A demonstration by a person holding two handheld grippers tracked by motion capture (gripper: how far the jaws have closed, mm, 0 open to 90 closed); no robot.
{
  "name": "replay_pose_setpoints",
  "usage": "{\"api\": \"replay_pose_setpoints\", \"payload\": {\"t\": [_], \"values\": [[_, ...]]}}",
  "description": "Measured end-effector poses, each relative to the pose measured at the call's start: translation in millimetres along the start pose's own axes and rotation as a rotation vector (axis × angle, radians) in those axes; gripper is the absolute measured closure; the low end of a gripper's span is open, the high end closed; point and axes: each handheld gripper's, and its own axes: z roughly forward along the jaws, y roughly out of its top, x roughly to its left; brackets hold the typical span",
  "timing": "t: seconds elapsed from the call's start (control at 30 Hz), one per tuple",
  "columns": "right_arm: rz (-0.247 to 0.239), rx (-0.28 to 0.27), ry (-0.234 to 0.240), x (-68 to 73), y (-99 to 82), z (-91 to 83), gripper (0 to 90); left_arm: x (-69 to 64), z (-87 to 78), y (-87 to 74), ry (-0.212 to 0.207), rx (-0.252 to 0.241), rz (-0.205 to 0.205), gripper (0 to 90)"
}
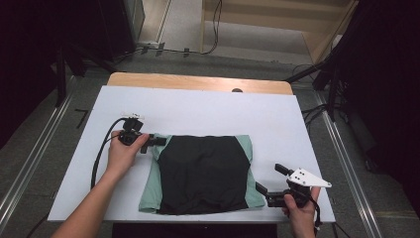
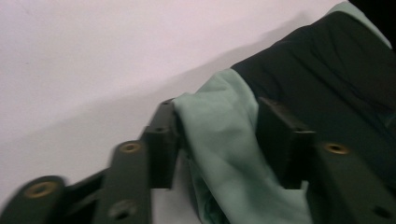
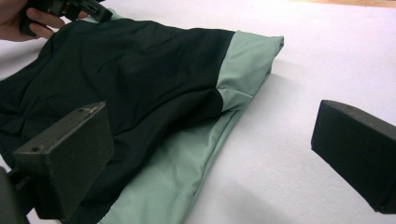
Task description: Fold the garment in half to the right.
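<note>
A folded garment (image 1: 203, 171), black with pale green side panels, lies flat on the white table (image 1: 198, 106). My left gripper (image 1: 154, 143) is at the garment's far left corner. In the left gripper view its jaws (image 2: 217, 105) press on a bunched fold of the green cloth (image 2: 219, 149) from both sides. My right gripper (image 1: 270, 178) hovers just off the garment's near right corner, jaws wide apart. In the right gripper view (image 3: 210, 121) nothing lies between them but the green edge (image 3: 187, 158) and bare table. The left gripper (image 3: 79, 7) shows there at the top left.
The table's near edge runs just below the garment. A wooden strip (image 1: 198, 82) borders the far edge. The left gripper's cable (image 1: 99, 153) loops over the left part of the table. Dark stands and floor rails flank the table.
</note>
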Motion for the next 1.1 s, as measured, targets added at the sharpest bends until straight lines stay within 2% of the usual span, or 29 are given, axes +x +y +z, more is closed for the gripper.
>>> {"api": "replay_pose_setpoints", "payload": {"t": [0.07,0.17,0.33,0.63,0.8,0.83,1.1], "values": [[0.000,0.002,0.000,0.0,-0.1,0.3,0.0,-0.7,-1.8,-0.5,-0.011,-0.004,0.009,71.3],[0.001,0.001,0.002,0.4,-0.1,0.4,0.0,-6.3,-5.3,0.4,-0.005,-0.017,0.033,79.3],[0.004,-0.004,0.007,1.8,0.8,0.3,0.0,-15.8,-12.3,3.0,-0.005,-0.034,0.074,81.3],[-0.009,-0.030,0.035,10.8,7.1,-1.1,0.0,-28.1,-20.9,8.4,-0.006,-0.055,0.112,81.8],[-0.030,-0.040,0.056,20.7,14.0,0.2,0.0,-30.9,-22.1,10.3,0.009,-0.057,0.124,81.9],[-0.030,-0.041,0.061,23.0,15.7,0.7,0.0,-31.5,-23.0,10.1,-0.001,-0.070,0.128,81.9],[-0.056,-0.036,0.131,44.4,33.4,13.1,0.0,-38.7,-26.7,14.4,0.020,-0.067,0.155,82.1]]}}
